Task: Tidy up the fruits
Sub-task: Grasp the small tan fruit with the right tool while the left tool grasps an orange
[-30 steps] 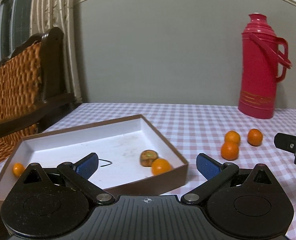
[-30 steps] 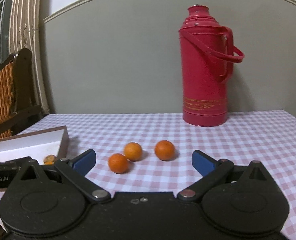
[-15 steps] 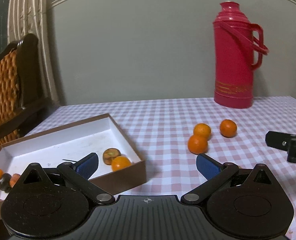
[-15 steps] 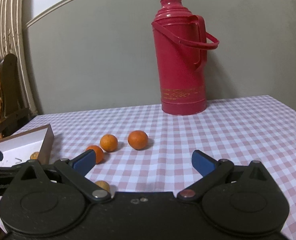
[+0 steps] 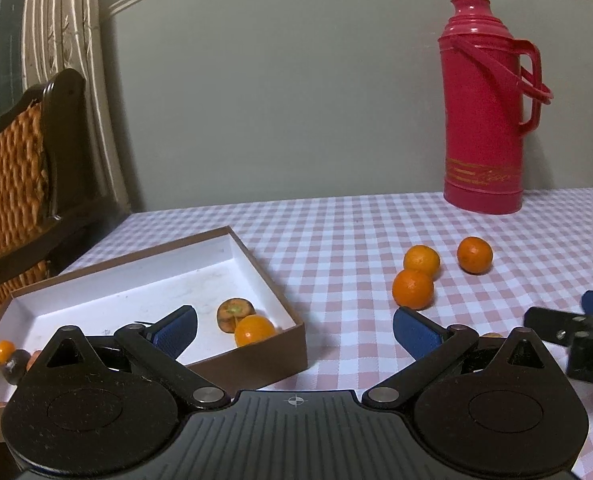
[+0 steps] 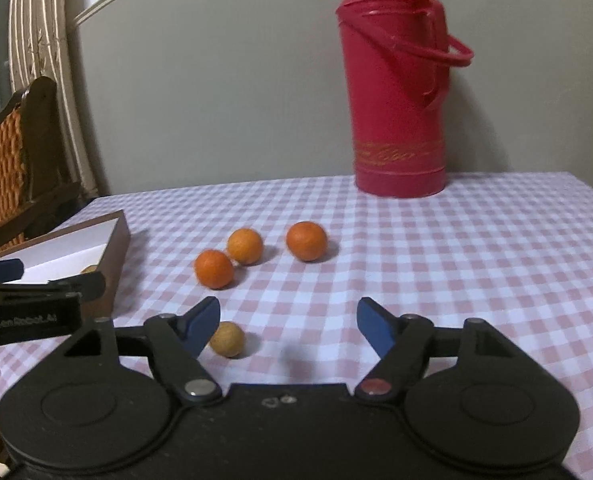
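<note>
Three oranges lie on the checked tablecloth: a near one (image 5: 412,289) (image 6: 213,269), a middle one (image 5: 421,261) (image 6: 244,246) and a far right one (image 5: 474,254) (image 6: 306,240). A small tan fruit (image 6: 227,339) lies close to my right gripper's left finger. A brown box (image 5: 200,360) with a white inside holds an orange (image 5: 253,330), a brownish fruit (image 5: 234,313) and several small fruits at its left corner (image 5: 5,351). My left gripper (image 5: 295,328) is open and empty, over the box's right corner. My right gripper (image 6: 288,326) is open and empty, short of the oranges.
A red thermos (image 5: 488,120) (image 6: 400,92) stands at the back of the table by the grey wall. A wicker chair (image 5: 20,184) stands left of the table. The right gripper shows at the left view's right edge (image 5: 576,332); the left gripper shows at the right view's left edge (image 6: 28,304).
Both views have swung so the oranges and thermos shifted. The right gripper has come down and closer to the oranges, and the tan fruit now shows by its left finger.
</note>
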`<state>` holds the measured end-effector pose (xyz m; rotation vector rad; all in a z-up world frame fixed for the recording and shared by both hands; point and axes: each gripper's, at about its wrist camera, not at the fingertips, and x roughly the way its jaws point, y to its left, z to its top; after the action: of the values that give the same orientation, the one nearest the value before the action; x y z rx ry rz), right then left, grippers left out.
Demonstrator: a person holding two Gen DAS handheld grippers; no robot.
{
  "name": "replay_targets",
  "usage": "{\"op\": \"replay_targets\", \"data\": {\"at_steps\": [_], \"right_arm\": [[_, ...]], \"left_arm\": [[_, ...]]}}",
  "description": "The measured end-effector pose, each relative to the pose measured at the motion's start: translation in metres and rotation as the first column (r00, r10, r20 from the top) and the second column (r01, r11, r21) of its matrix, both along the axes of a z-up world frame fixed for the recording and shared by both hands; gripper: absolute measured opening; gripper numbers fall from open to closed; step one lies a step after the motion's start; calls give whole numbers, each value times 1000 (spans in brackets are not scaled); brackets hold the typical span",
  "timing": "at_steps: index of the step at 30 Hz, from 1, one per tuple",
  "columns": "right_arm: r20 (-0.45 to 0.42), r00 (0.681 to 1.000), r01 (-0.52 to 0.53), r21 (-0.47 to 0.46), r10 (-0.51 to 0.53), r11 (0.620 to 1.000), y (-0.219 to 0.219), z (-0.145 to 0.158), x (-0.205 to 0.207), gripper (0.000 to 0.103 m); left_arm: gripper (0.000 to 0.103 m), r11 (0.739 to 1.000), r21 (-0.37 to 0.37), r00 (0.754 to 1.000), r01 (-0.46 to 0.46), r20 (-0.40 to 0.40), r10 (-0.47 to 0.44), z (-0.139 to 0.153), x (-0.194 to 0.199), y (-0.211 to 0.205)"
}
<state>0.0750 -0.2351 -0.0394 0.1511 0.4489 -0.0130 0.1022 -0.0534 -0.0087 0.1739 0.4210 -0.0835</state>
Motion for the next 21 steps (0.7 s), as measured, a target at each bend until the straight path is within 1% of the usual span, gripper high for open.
{"op": "replay_targets", "data": {"at_steps": [2, 7, 10, 14, 16, 18, 21], "right_arm": [[-10, 1000, -20, -2, 20, 1000, 6, -2, 3, 63], [-40, 997, -64, -14, 64, 998, 20, -6, 12, 44], [-60, 995, -78, -19, 77, 997, 28, -9, 19, 37], [-86, 992, -90, -17, 88, 996, 34, -12, 26, 33], [-95, 991, -92, -24, 90, 995, 36, -13, 29, 25], [-110, 990, -93, -34, 88, 995, 37, -16, 30, 23], [-125, 988, -90, -23, 87, 996, 36, -18, 33, 19]], "left_arm": [[103, 1000, 0, 1000, 2, -2, -2, 0, 1, 1], [103, 1000, 6, 1000, -1, -1, 1, -1, 1, 1], [103, 1000, 8, 1000, -2, -3, 2, -2, 1, 2], [103, 1000, 18, 1000, -4, -5, 4, -3, 3, 3], [103, 1000, 19, 1000, -3, -4, 3, -3, 3, 3], [103, 1000, 19, 1000, -2, -5, 2, -3, 4, 3], [103, 1000, 15, 1000, 1, -8, -1, -4, 5, 1]]}}
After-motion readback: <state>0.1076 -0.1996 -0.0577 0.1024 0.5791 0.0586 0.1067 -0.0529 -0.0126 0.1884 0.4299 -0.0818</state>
